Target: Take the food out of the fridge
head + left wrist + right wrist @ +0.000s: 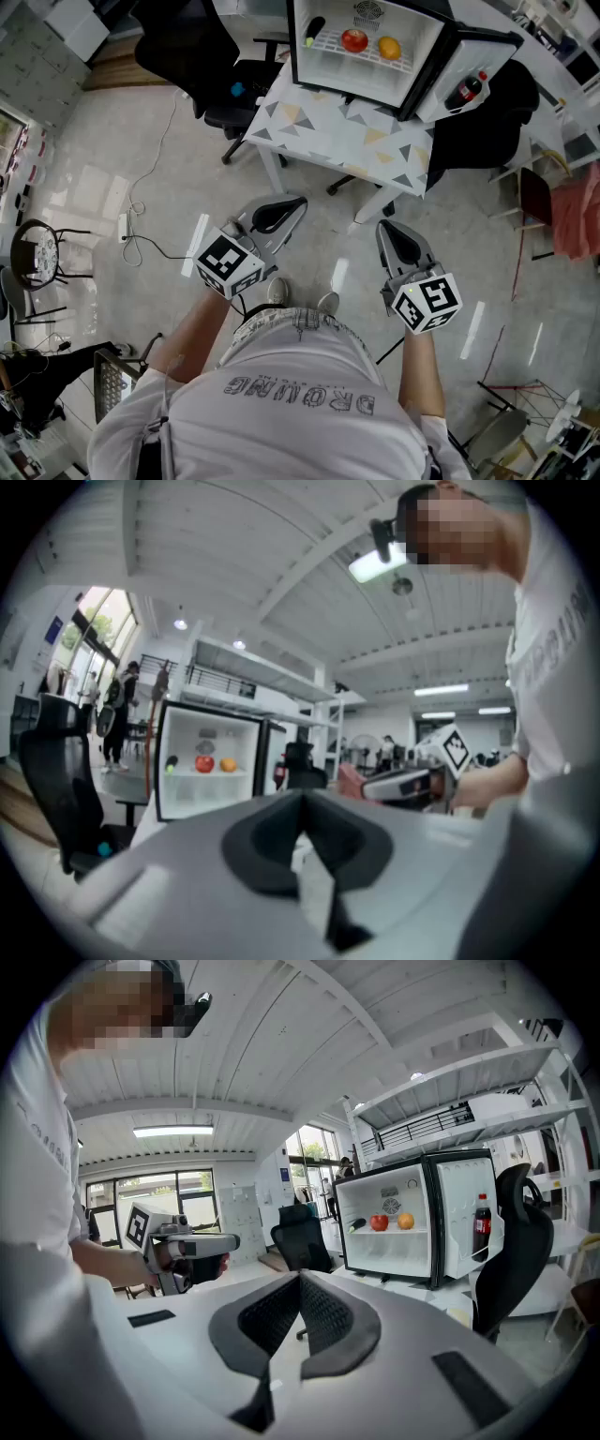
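Two claws clenched shut and empty, well short of the open mini fridge (361, 82).

The left claw (302, 797) and the right claw (300, 1279) each have their jaws pressed together with nothing between them, held side by side over the floor in front of the person. The food lies on the fridge's wire shelf (323, 41): a dark long item with a green end (314, 30) at the left, a red round fruit (354, 40) in the middle and an orange (388, 47) just beside it. A cola bottle (466, 91) stands in the open door (492, 52). The fridge sits on a triangle-patterned surface (328, 131).
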